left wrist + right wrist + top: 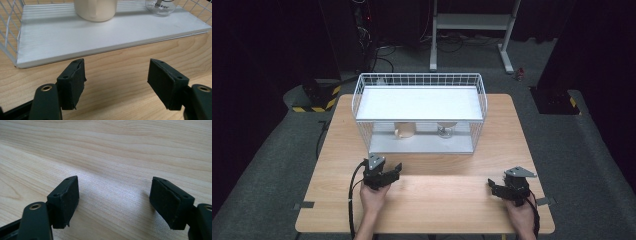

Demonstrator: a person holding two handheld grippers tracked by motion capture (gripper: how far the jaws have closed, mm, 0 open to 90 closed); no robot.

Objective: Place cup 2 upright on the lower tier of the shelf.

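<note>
A white wire rack (362, 107) stands at the back middle of the wooden table (432, 200), with a white top board (419, 102) and a white bottom board (75, 37). On the bottom board stand a cream mug (405, 130) (96, 10) and a clear glass (445, 130) (162, 6) printed "CHERISH". My left gripper (389, 172) (116, 66) hovers low just in front of the rack, facing the mug, open and holding nothing. At the front right, my right gripper (499, 189) (115, 182) is open over bare wood.
The rack's wire side walls (8, 30) flank the bottom board. A metal stand (472, 22) and cables lie on the dark floor behind the table. Black-and-yellow striped blocks (314, 100) sit on the floor at the back left.
</note>
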